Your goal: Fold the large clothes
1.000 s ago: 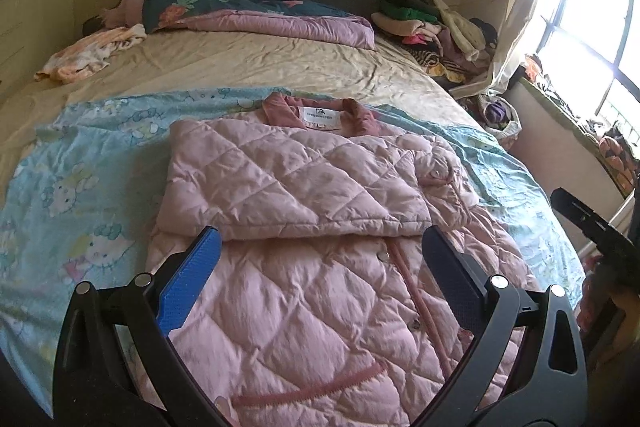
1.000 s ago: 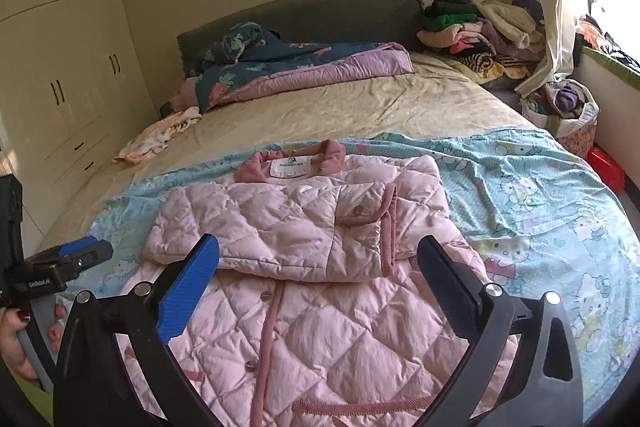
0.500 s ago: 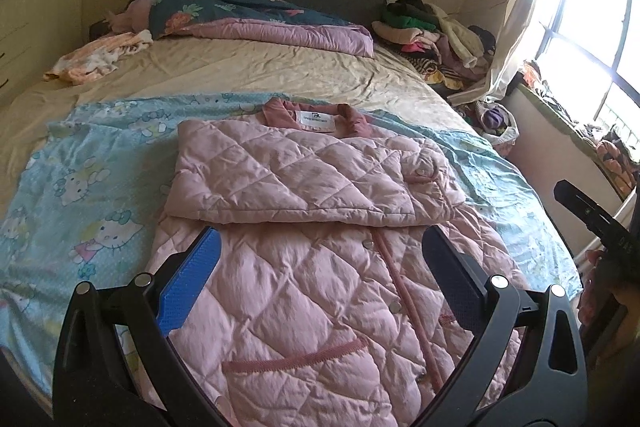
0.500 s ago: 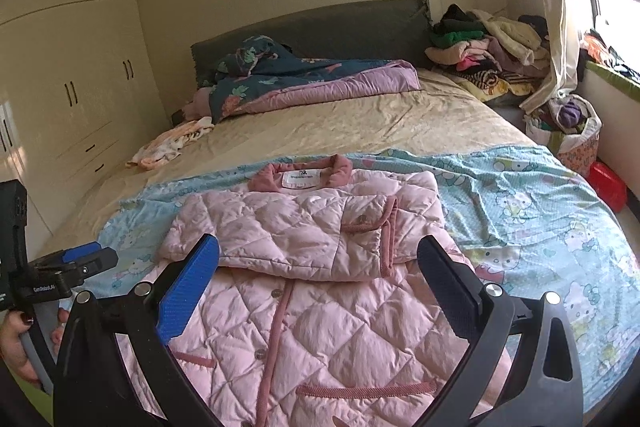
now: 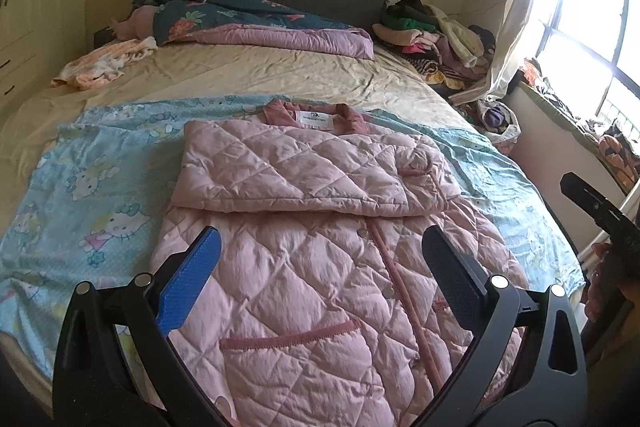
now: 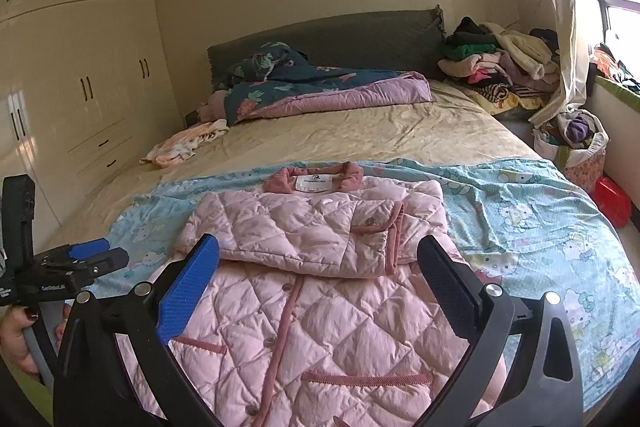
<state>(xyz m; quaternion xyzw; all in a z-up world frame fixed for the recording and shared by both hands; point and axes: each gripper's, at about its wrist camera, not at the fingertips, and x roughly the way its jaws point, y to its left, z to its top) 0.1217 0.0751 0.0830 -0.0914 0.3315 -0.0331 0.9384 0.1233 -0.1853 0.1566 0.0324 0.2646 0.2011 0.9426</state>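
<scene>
Both my grippers, left [image 5: 320, 269] and right [image 6: 318, 277], have pulled back and up over the last second; more of the jacket's [image 5: 312, 267] near hem and pockets now shows. Jaws on both are wide open, holding nothing. The jacket lies flat on the blue sheet [image 5: 92, 203] at the near end of the bed [image 5: 260, 75], sleeves folded across the chest below the collar [image 5: 316, 115]. My guess: sleeve folds are done, and backing off sets me up to grab the hem and fold it far, toward the collar.
</scene>
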